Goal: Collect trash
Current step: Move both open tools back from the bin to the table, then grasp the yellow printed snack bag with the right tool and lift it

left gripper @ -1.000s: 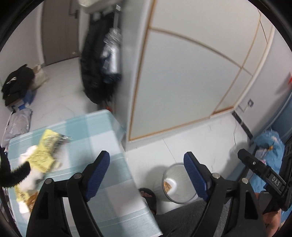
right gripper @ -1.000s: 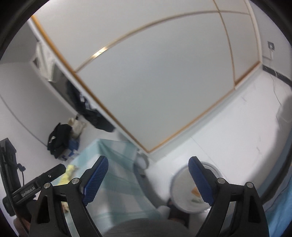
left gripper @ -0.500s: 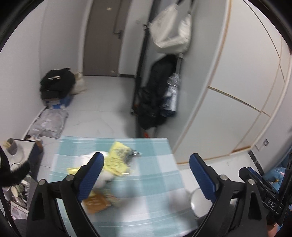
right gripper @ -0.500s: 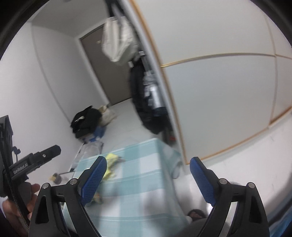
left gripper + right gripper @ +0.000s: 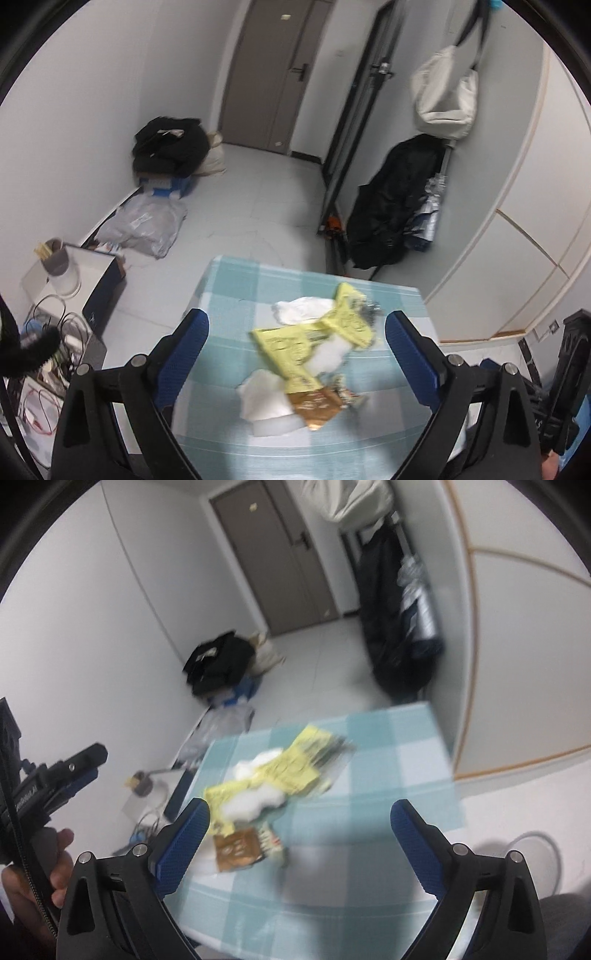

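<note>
Both tools wide apart, empty — trash pile (image 5: 314, 354) on checked table (image 5: 236, 291).

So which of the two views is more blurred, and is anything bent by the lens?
Right wrist view: more blurred, the trash and cloth smeared. Left wrist view: sharper, the trash only slightly soft. Both views: fisheye, so the door and walls curve toward the dark round rim.

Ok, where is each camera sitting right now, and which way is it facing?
Left wrist: on the left gripper, angled down at the trash pile on the checked table; both open fingers show.
Right wrist: on the right gripper, angled down at the same table from its right; open fingers and the left hand show.
Shared: the pile, the table, the door.
</note>
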A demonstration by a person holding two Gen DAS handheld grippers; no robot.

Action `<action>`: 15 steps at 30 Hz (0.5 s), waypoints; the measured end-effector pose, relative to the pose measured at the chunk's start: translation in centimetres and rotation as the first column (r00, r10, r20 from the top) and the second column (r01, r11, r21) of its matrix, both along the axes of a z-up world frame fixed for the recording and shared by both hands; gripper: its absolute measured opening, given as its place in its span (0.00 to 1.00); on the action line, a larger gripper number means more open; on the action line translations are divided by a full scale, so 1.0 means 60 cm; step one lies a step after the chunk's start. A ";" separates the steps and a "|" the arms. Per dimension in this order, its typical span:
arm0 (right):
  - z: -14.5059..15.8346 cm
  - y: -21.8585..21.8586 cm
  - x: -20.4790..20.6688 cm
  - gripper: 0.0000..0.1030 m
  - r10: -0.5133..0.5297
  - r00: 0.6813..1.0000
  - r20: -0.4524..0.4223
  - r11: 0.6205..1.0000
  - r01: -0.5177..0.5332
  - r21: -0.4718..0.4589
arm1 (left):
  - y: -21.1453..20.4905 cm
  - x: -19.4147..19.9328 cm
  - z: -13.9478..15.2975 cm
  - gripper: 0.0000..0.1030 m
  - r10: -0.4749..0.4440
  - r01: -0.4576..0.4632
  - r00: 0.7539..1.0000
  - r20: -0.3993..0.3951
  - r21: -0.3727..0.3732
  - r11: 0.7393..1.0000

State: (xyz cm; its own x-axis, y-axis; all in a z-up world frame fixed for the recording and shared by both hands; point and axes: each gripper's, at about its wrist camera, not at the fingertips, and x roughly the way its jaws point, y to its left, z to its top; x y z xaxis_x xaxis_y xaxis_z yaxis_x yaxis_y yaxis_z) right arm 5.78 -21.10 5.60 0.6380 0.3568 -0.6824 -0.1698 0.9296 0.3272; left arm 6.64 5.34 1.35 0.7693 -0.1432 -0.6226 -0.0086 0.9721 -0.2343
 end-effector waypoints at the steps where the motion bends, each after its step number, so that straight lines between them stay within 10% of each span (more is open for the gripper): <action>1: -0.009 0.011 0.003 0.96 0.014 1.000 -0.010 1.000 -0.014 -0.002 | 0.009 0.003 -0.008 0.92 0.020 -0.020 1.000 -0.004 0.010 1.000; 15: -0.074 0.135 0.062 0.96 0.141 0.980 -0.142 0.989 -0.145 -0.015 | 0.134 0.022 -0.102 0.92 0.114 -0.136 0.981 -0.157 -0.141 0.981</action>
